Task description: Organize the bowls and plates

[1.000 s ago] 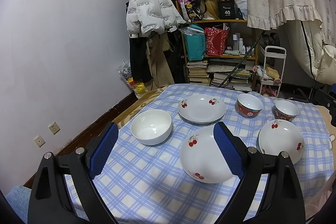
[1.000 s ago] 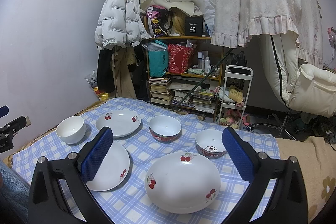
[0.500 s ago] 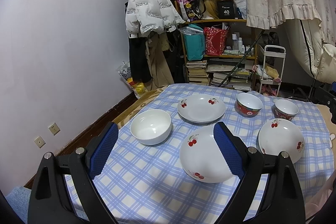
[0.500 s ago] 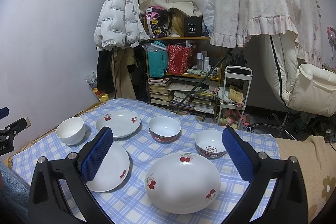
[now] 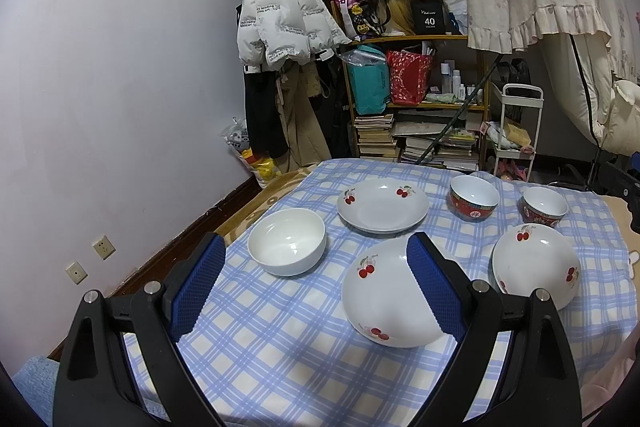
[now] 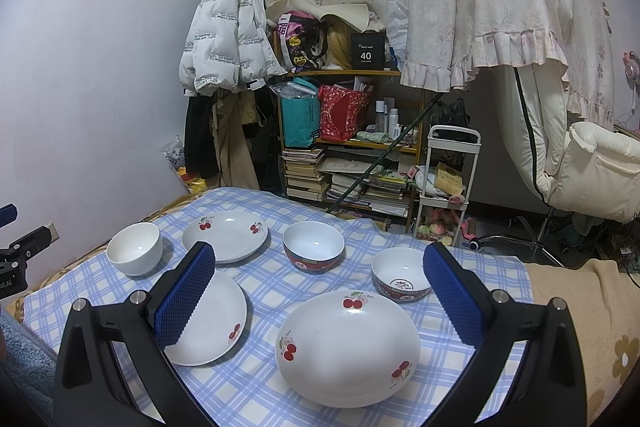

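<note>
Three white cherry-print plates lie on the blue checked tablecloth [image 5: 280,355]: a far one [image 5: 382,211], a near middle one [image 5: 386,301] and a right one [image 5: 534,267]. A plain white bowl [image 5: 286,241] sits at the left; two red-sided bowls [image 5: 474,201] [image 5: 544,207] sit at the back right. My left gripper [image 5: 316,287] is open and empty above the near table, between the white bowl and the middle plate. My right gripper [image 6: 320,295] is open and empty, hovering over the right plate [image 6: 348,347], with the red bowls [image 6: 313,245] [image 6: 400,279] beyond.
A cluttered shelf with books and bags [image 5: 412,107] and a white cart [image 5: 516,139] stand behind the table. A white jacket [image 5: 280,7] hangs by the wall. A chair [image 6: 588,171] is at the right. A beige blanket [image 6: 580,307] borders the cloth.
Both grippers have barely shifted; the view has drifted very slightly. Nothing was taken hold of or let go, and the dishes have not moved.
</note>
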{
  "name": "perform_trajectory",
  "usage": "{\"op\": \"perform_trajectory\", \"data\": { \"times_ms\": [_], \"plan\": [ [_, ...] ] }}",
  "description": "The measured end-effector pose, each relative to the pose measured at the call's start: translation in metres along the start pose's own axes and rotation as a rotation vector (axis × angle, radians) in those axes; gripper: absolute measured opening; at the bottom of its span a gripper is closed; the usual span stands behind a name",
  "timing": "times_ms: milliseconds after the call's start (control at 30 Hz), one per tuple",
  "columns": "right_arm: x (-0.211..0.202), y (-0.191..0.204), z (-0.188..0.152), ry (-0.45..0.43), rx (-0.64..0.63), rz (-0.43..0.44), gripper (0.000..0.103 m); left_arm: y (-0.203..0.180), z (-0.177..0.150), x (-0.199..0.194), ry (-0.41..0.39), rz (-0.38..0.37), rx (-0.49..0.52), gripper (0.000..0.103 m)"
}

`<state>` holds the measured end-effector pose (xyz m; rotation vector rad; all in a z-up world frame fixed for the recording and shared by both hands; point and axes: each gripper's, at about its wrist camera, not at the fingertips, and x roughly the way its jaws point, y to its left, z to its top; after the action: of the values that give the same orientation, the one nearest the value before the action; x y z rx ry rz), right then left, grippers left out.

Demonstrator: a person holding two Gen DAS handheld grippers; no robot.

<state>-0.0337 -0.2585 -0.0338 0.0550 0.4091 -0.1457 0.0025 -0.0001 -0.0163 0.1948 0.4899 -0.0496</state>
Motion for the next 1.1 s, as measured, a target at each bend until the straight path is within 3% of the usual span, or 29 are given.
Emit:
{"op": "perform_trajectory", "data": {
  "times_ms": [567,700,1100],
  "plan": [
    [0.001,0.001,0.0,-0.001,0.001,0.004,0.103,0.002,-0.004,0.004,0.015,-0.002,-0.004,0.091],
    [0.003,0.003,0.005,-0.005,-0.003,0.045,0.103,0.007,-0.002,0.016,0.042,0.006,-0.015,0.091],
    [0.054,0.016,0.018,0.027,-0.01,0.071,0.103,0.022,0.02,0.059,0.124,0.002,-0.046,0.091]
  ]
}}
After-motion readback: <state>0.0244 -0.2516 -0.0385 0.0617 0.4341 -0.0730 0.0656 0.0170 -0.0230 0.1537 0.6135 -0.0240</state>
